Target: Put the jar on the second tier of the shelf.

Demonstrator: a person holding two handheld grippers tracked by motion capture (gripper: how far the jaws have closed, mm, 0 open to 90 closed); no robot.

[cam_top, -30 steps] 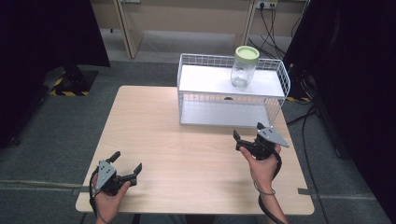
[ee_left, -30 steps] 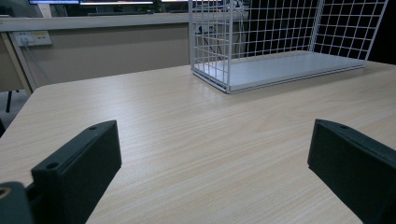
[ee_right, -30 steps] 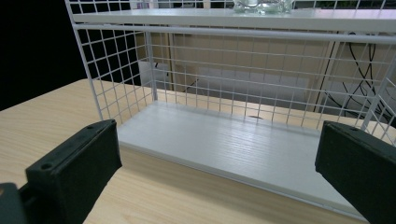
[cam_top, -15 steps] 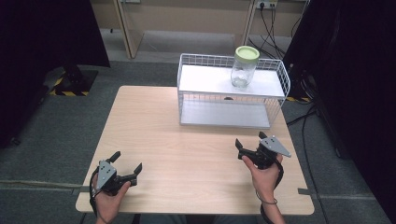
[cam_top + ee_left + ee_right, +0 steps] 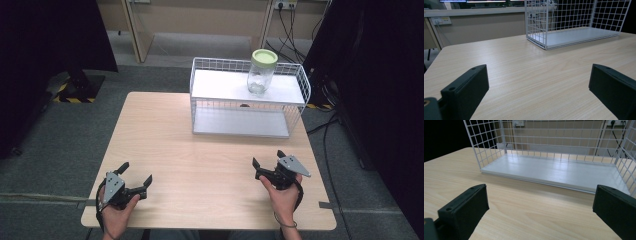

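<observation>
Both jaws spread wide and empty, the right gripper (image 5: 267, 159) hovers low over the table (image 5: 200, 155), facing the white wire rack (image 5: 245, 107); the left gripper (image 5: 135, 171), equally open, sits near the front edge. A green-lidded glass jar (image 5: 261, 71) stands atop the rack, its contents indiscernible.

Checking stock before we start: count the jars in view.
1. The jar stands on the top shelf of the rack, toward its right end. None seen on the lower shelf.
</observation>
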